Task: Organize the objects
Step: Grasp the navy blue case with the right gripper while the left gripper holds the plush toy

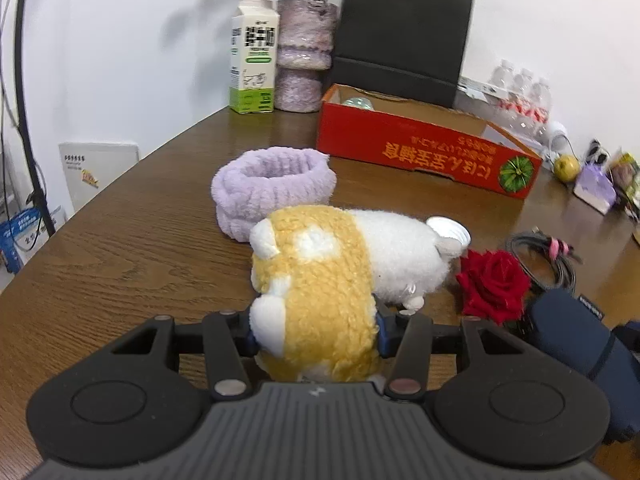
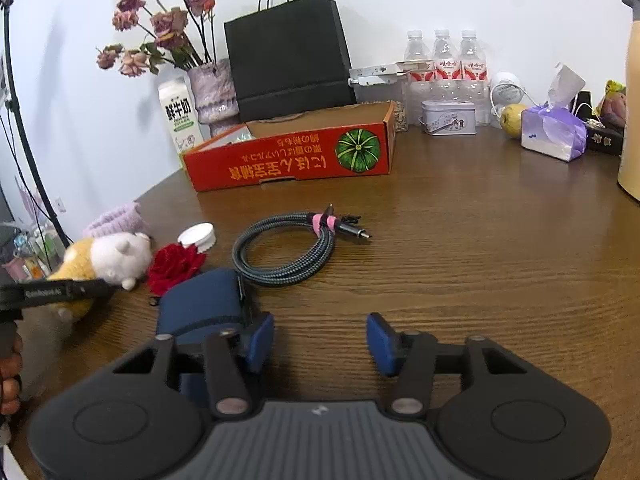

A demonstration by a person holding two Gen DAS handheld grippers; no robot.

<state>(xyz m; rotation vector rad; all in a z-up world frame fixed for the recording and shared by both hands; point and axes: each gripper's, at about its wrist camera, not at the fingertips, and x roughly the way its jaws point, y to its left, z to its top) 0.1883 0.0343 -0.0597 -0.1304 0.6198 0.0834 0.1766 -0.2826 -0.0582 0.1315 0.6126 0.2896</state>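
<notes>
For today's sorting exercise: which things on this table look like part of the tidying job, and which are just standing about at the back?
Likely part of the job:
plush toy, gripped by the left gripper
red box
rose
cable
purple headband
white cap
right gripper, open

Just standing about:
milk carton
vase
black bag
water bottles

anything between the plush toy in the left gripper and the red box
The left gripper is shut on the plush toy. The purple headband sits on the table just left of the straight line to the red box; lifted over it, nothing visible blocks the way.
</notes>
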